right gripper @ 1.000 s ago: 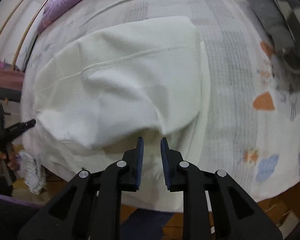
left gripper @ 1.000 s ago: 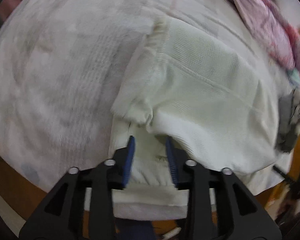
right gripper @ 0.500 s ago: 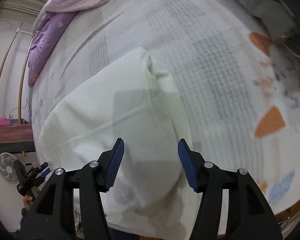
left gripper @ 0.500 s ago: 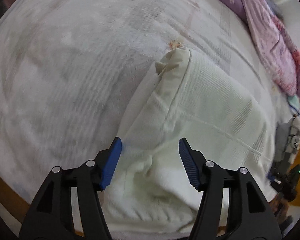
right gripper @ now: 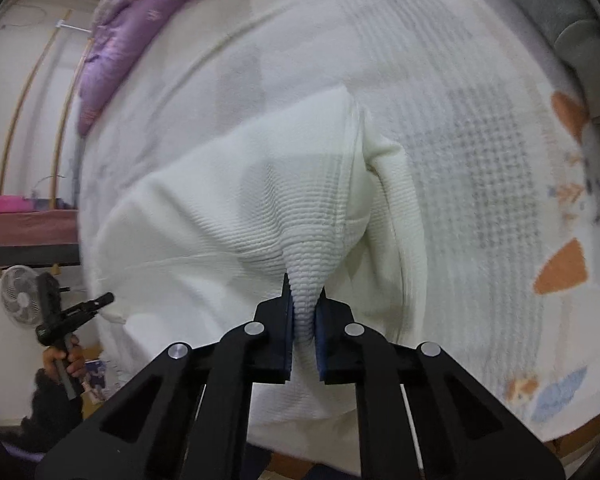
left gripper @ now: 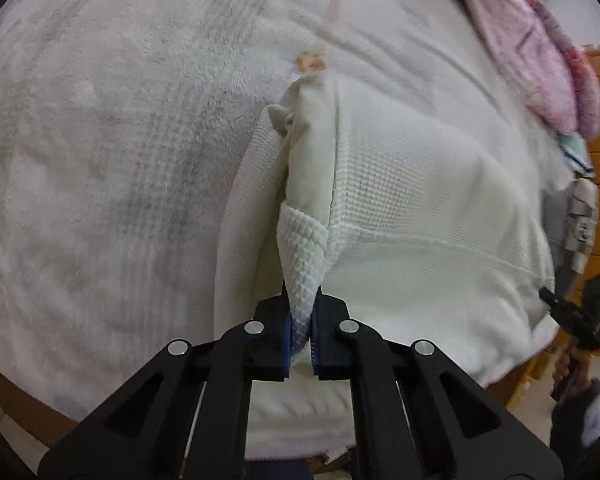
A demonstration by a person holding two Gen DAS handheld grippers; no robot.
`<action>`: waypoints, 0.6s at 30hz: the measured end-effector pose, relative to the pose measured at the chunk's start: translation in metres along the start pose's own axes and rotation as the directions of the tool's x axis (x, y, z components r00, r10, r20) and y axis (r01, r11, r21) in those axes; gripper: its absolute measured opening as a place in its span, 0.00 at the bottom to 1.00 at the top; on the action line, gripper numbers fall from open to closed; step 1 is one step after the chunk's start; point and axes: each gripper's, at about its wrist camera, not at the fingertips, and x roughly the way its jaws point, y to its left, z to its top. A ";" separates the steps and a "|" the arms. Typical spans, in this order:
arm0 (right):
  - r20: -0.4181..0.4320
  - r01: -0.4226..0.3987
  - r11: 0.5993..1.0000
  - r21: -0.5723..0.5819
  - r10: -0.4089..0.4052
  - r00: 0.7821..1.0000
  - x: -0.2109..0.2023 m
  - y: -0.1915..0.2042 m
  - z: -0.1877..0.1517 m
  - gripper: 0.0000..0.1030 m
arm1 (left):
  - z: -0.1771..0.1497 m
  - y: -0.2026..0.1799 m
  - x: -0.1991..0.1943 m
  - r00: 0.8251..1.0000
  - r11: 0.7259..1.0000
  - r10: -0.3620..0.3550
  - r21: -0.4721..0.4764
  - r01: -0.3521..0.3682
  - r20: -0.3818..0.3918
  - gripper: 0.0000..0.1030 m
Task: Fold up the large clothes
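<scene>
The left gripper (left gripper: 300, 330), black with blue pads, has its jaws drawn nearly together on a pinched ridge of the cream-white waffle-knit garment (left gripper: 420, 216); the cloth rises in a narrow peak from between the fingers (left gripper: 286, 332) and fills the slim gap left between them. The right gripper (right gripper: 303, 330), of the same black-and-blue build, is clamped the same way — a bunched cone of the knit runs straight up out of its fingers (right gripper: 287, 332), with both pads pressed against the fabric.

The garment lies on the fluffy white bed blanket with faint grey checks and orange and blue shapes (right gripper: 500, 168), near its front edge. From the left wrist view it is doubled over, with a raised fold line running away from the gripper and a seam crossing its right half. From the right wrist view a second, narrower layer lies just beside the main fold on the right.

A pink and purple quilt (left gripper: 532, 52) is heaped at the far side of the bed, and a grey padded item (right gripper: 560, 12) sits at the bed's far right corner in the right wrist view. A white standing fan (right gripper: 20, 300) shows at the left of that view beyond the bed — no lettering is readable anywhere
</scene>
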 end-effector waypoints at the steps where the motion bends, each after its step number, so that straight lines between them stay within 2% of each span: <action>1: -0.006 -0.003 1.000 -0.004 0.003 1.000 -0.010 0.000 -0.005 0.07 | -0.008 0.003 -0.010 0.999 1.000 -0.031 -0.002 0.031 -0.010 0.06; 4: -0.061 -0.016 1.000 0.004 0.016 0.998 -0.020 -0.007 -0.020 0.07 | -0.026 0.017 -0.020 0.998 0.998 -0.054 -0.030 0.053 -0.041 0.06; 6: -0.098 0.009 1.000 0.005 -0.008 0.995 -0.012 -0.013 -0.030 0.07 | -0.035 0.024 -0.016 0.996 0.998 -0.057 -0.045 0.054 -0.069 0.07; 7: -0.117 0.026 1.000 0.006 -0.025 0.993 -0.001 -0.011 -0.032 0.08 | -0.040 0.024 -0.006 0.996 1.000 -0.017 -0.022 0.015 -0.090 0.07; 10: -0.161 0.096 0.995 0.006 -0.094 0.982 0.025 -0.023 -0.041 0.08 | -0.049 0.028 0.024 0.988 0.999 0.018 -0.047 -0.026 -0.156 0.07; 12: -0.164 0.098 0.994 0.042 -0.090 0.982 0.035 -0.030 -0.040 0.08 | -0.049 0.027 0.038 0.984 0.998 0.041 -0.048 -0.050 -0.173 0.07; 14: -0.181 0.117 0.993 0.025 -0.111 0.977 0.039 -0.029 -0.042 0.08 | -0.050 0.026 0.047 0.980 0.996 0.072 -0.033 -0.080 -0.188 0.07; 16: -0.237 0.081 0.996 0.046 -0.068 0.969 0.034 -0.024 -0.045 0.08 | -0.050 0.020 0.042 0.978 0.994 0.088 -0.042 -0.097 -0.191 0.07; 18: -0.228 0.053 0.998 0.019 -0.048 0.972 0.015 -0.015 -0.047 0.08 | -0.054 0.011 0.020 0.981 0.994 0.105 0.000 -0.107 -0.165 0.07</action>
